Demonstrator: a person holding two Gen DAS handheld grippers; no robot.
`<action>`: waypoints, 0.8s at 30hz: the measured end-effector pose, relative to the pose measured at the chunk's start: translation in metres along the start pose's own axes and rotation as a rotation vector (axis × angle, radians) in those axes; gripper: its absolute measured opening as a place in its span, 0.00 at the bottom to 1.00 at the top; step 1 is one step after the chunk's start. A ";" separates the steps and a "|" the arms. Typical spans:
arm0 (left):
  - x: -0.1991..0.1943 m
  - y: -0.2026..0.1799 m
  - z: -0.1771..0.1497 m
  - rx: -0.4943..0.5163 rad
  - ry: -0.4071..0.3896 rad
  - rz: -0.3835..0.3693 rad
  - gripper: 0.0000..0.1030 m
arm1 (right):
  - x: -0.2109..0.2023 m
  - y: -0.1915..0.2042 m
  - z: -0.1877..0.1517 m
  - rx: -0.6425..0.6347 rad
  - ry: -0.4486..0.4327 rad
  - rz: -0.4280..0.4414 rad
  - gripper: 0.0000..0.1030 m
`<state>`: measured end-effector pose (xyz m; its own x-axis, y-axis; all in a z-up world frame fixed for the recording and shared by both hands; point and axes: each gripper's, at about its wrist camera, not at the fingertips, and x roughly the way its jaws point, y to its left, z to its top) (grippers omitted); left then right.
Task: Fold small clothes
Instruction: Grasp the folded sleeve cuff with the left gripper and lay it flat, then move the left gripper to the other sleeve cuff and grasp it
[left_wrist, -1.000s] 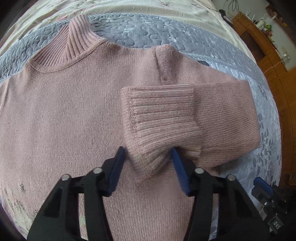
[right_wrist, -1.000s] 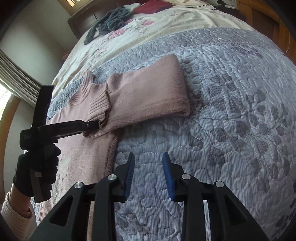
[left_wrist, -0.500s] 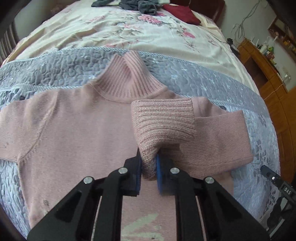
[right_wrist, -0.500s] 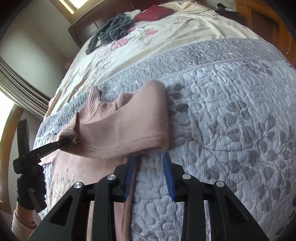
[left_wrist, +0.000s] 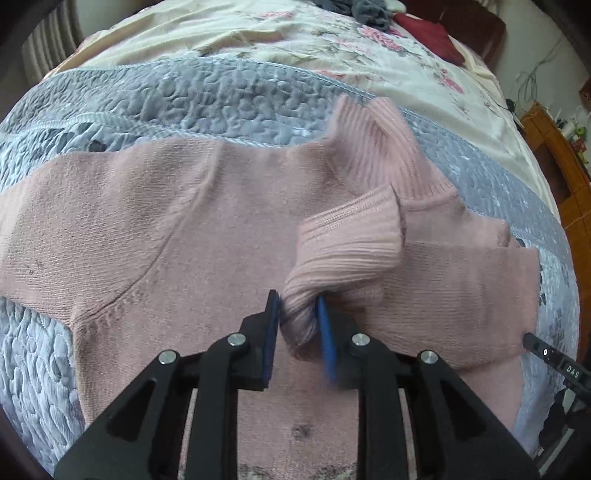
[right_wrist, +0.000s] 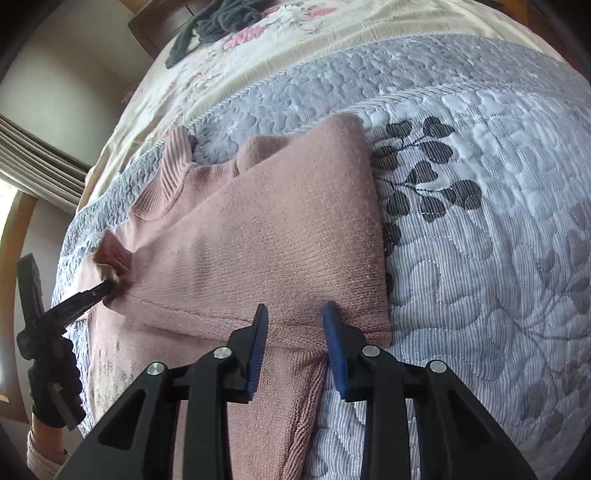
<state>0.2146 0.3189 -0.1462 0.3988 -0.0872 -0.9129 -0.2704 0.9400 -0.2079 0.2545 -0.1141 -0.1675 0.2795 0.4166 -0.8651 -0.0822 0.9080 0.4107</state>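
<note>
grey quilt (right_wrist: 480, 258) covers the near part of the bed under both your tools, with a cream floral sheet (left_wrist: 295, 40) beyond it.

nearest in the left wrist view, your left gripper (left_wrist: 297, 325) is clamped on the ribbed cuff (left_wrist: 347, 243) of the pink sweater (left_wrist: 166, 229); the knit bunches between the blue pads (left_wrist: 272, 332). the cuff's sleeve is folded in across the chest, the cuff itself standing up off the body. the sweater lies flat on the quilt, its other sleeve stretched out to the left, its ribbed collar (left_wrist: 376, 147) pointing away from you toward the sheet. dark smudges mark the knit low on the body.

in the right wrist view, your right gripper (right_wrist: 293, 339) has its jaws apart, grasping nothing, hovering over the near edge of the folded sleeve (right_wrist: 295, 229) and the sweater's side hem. at far left you see your gloved left hand (right_wrist: 55, 384) on its tool, pinching the cuff.

farther back, dark grey clothes (right_wrist: 218, 26) and a dark red garment (left_wrist: 432, 40) lie on the sheet near the headboard. wooden furniture (left_wrist: 554, 155) stands beside the bed on the right.
</note>
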 end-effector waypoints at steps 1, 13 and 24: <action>-0.004 0.011 0.002 -0.021 -0.016 0.022 0.21 | 0.000 -0.001 -0.001 0.002 -0.001 0.007 0.30; -0.073 0.083 -0.004 -0.021 -0.114 0.098 0.51 | -0.024 0.061 0.009 -0.121 -0.015 0.006 0.38; 0.012 0.032 -0.002 0.072 0.055 0.264 0.57 | 0.037 0.082 -0.001 -0.100 0.092 -0.065 0.38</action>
<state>0.2087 0.3469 -0.1643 0.2739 0.1484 -0.9503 -0.2947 0.9535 0.0640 0.2575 -0.0236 -0.1663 0.1985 0.3544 -0.9138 -0.1627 0.9313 0.3259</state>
